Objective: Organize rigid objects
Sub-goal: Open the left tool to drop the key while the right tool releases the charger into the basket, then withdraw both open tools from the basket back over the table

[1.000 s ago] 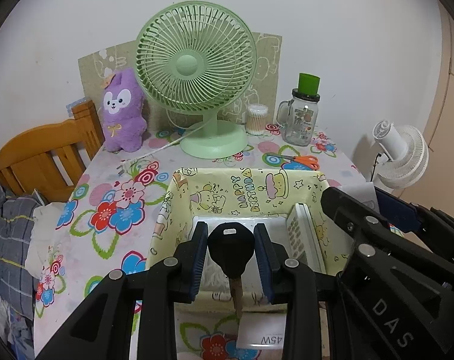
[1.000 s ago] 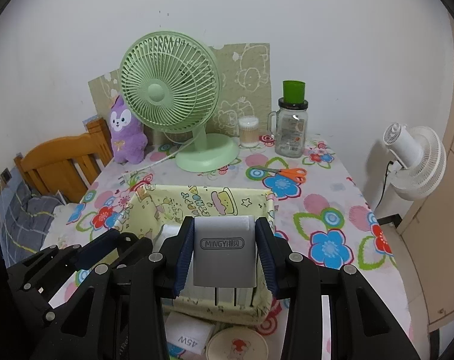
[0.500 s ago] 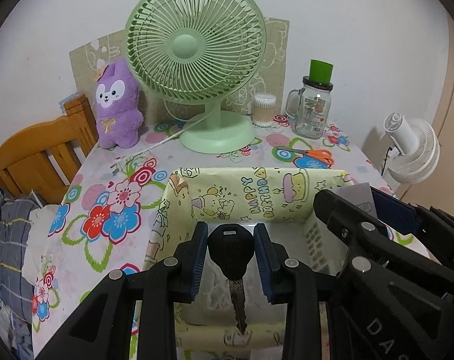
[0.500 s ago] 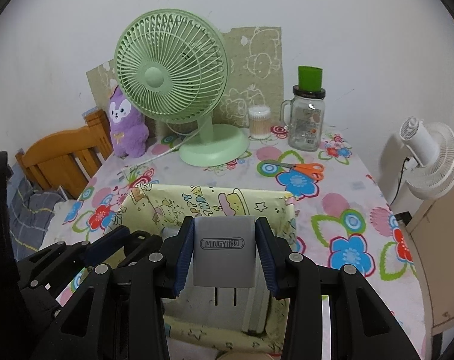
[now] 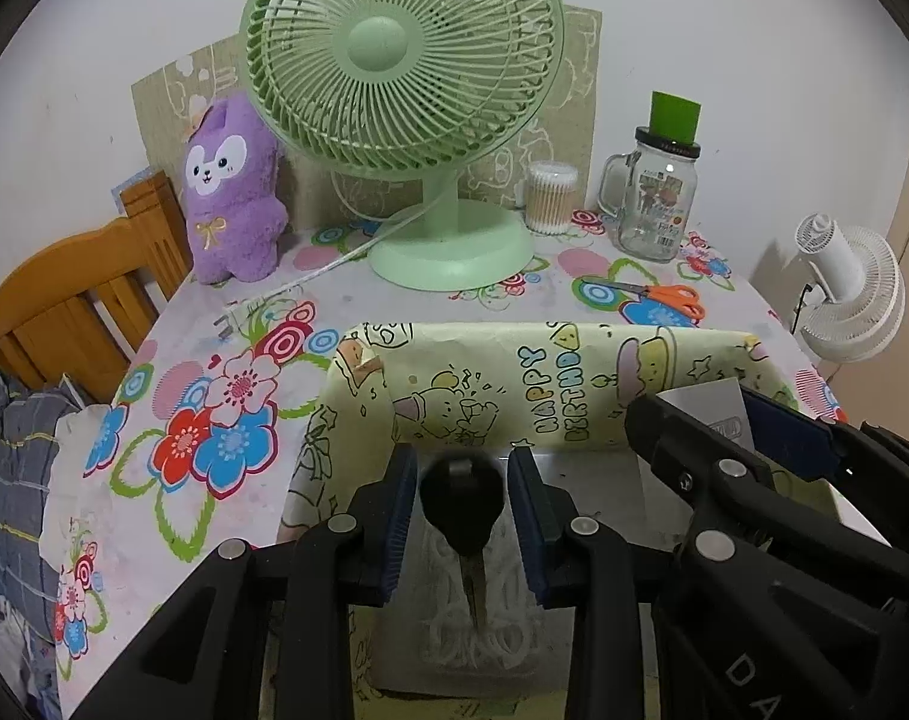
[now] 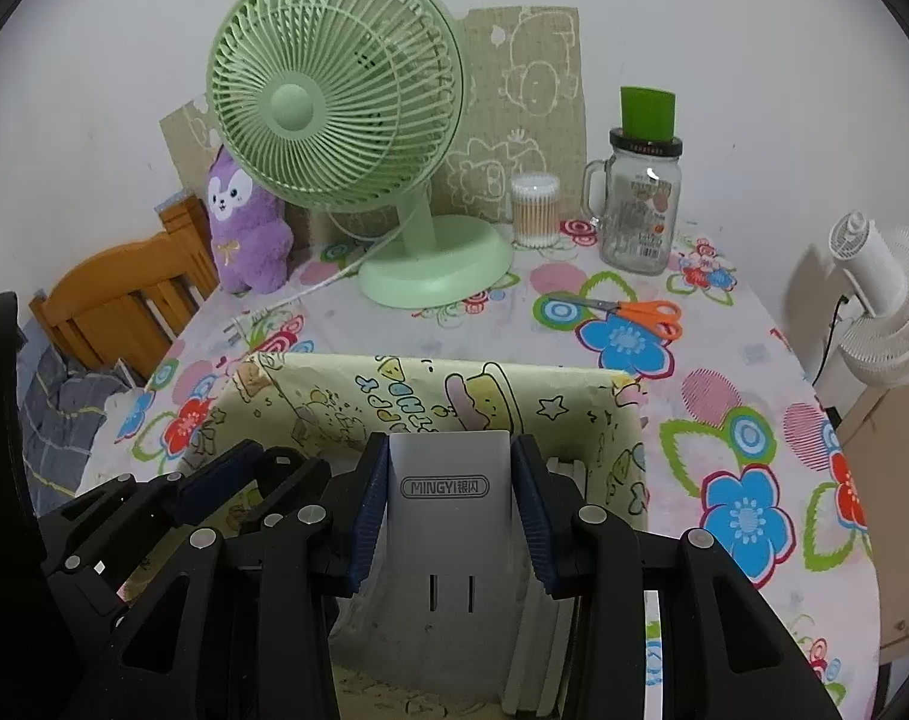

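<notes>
The left gripper (image 5: 461,501) pinched a black key (image 5: 460,498) and the right gripper (image 6: 451,501) clamped a white charger (image 6: 451,516), both directly above the box (image 5: 574,372); crowded grippers might collide on release.

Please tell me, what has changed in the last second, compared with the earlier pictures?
Both grippers have moved forward and down into the paper-lined box. The left gripper still clamps the black key, and the right gripper still clamps the grey charger; nothing was let go. The green fan, jar and scissors stayed in place.
</notes>
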`<state>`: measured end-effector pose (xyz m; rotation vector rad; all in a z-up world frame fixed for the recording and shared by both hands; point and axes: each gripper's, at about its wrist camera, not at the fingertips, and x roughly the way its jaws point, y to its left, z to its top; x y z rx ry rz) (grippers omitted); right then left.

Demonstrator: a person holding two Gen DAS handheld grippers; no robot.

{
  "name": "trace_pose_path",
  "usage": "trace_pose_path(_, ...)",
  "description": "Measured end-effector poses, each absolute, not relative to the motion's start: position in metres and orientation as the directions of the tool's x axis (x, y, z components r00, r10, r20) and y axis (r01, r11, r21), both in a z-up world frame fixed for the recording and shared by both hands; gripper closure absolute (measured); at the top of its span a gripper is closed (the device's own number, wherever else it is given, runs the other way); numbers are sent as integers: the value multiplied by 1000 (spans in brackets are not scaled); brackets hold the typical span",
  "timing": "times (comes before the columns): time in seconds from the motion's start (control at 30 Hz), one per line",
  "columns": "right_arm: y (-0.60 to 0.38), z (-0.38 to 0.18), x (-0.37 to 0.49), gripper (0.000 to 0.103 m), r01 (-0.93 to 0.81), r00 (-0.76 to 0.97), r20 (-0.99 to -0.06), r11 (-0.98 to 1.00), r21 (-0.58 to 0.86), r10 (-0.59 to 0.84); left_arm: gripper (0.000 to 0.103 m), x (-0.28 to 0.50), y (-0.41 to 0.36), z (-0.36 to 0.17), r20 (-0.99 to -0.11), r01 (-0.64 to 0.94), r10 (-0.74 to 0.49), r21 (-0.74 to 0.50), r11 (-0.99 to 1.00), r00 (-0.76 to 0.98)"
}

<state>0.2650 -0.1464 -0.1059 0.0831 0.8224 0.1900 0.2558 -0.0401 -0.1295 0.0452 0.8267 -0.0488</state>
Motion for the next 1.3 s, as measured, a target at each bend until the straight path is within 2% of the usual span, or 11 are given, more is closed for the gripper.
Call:
trace_pose_path(0.1,-146,-111,270,59,-134,655,-729,980,149,200,55,256,-41,-131,-736,62,-19,31,998,677)
trace_pose_path(0.13,-146,-113,271,59,-132,651,-731,979,154,203,46,256,-41,-131,-734,59,-15,35,998,679)
trace_pose_path(0.5,-145,-110,269,58,-145,662,-723,981,132,196,37,250,-41,-127,-736,75,-36,19,997,676)
trace_pose_path(0.53,-145,-110,268,57,-146,661,-724,980,133,197,35,249,-42,-127,-736,78,-39,19,997,676)
trace_pose_path(0.67,-146,-110,265,40,-139,657,-728,981,137,194,29,243,-43,-124,-734,86,-46,16,996,678)
trace_pose_path(0.77,-147,-107,259,34,-135,662,-725,982,134,190,25,238,-44,-121,-728,88,-47,19,996,684)
trace_pose_path(0.97,-148,-98,245,24,-130,677,-713,983,126,181,18,224,-46,-113,-716,96,-57,14,995,696)
trace_pose_path(1.3,-148,-80,217,14,-122,711,-686,988,96,154,11,196,-47,-97,-690,90,-51,21,996,722)
